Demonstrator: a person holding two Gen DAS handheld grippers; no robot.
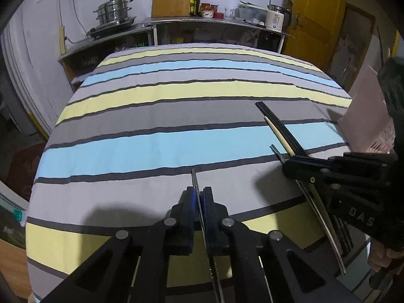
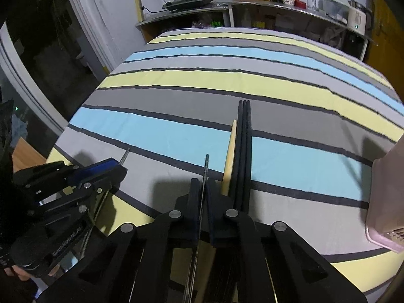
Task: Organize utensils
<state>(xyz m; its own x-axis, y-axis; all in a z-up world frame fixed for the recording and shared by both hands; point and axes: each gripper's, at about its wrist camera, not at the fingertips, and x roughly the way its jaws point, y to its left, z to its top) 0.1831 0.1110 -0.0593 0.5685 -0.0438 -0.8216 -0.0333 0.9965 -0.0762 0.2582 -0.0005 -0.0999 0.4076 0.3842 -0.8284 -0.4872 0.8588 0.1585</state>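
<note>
My left gripper (image 1: 200, 197) is shut on a thin metal chopstick (image 1: 194, 176) that sticks out forward over the striped cloth. It also shows at the left of the right wrist view (image 2: 118, 169). My right gripper (image 2: 202, 184) is shut on another metal chopstick (image 2: 206, 164). Beside it lie three black chopsticks (image 2: 243, 139) and a wooden chopstick (image 2: 231, 151) on the cloth. In the left wrist view the right gripper (image 1: 290, 166) sits at the right, by the black chopsticks (image 1: 275, 121) and the wooden one (image 1: 279, 136).
The table has a striped cloth (image 1: 176, 93). A pink box-like holder (image 2: 386, 202) stands at the table's right edge, also in the left wrist view (image 1: 366, 121). Behind the table is a counter (image 1: 202, 22) with pots, bottles and a cutting board.
</note>
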